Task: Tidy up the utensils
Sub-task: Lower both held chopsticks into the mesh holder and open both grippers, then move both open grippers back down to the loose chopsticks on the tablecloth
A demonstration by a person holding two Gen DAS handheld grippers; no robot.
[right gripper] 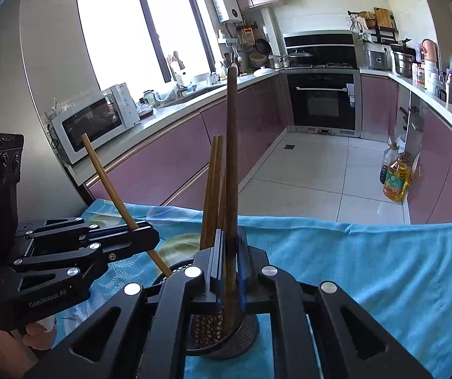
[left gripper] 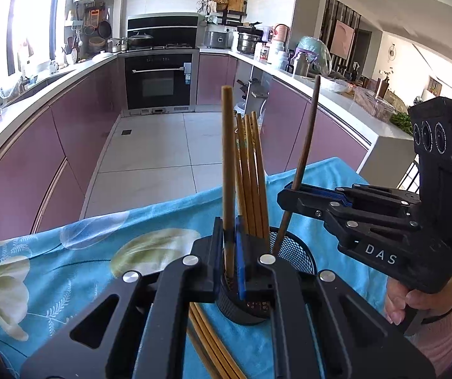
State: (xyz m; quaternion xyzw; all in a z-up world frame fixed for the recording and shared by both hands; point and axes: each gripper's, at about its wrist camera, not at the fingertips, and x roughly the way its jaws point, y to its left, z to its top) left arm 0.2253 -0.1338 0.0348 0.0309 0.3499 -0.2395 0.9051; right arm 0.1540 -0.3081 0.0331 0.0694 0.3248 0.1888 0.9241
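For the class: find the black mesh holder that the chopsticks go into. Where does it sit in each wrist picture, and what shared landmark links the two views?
Left wrist view: the black mesh holder stands bottom centre, just behind the left claw, right of its fingers.
Right wrist view: it sits bottom centre, under the right claw.
Shared landmark: the blue floral cloth beneath it.

The right gripper [left gripper: 292,194] has the white letters "DAS" on its black side. The left gripper [right gripper: 150,237] has "GenRobot.AI" in small letters on its side, and more small letters sit on top of its camera block, too blurry to read.
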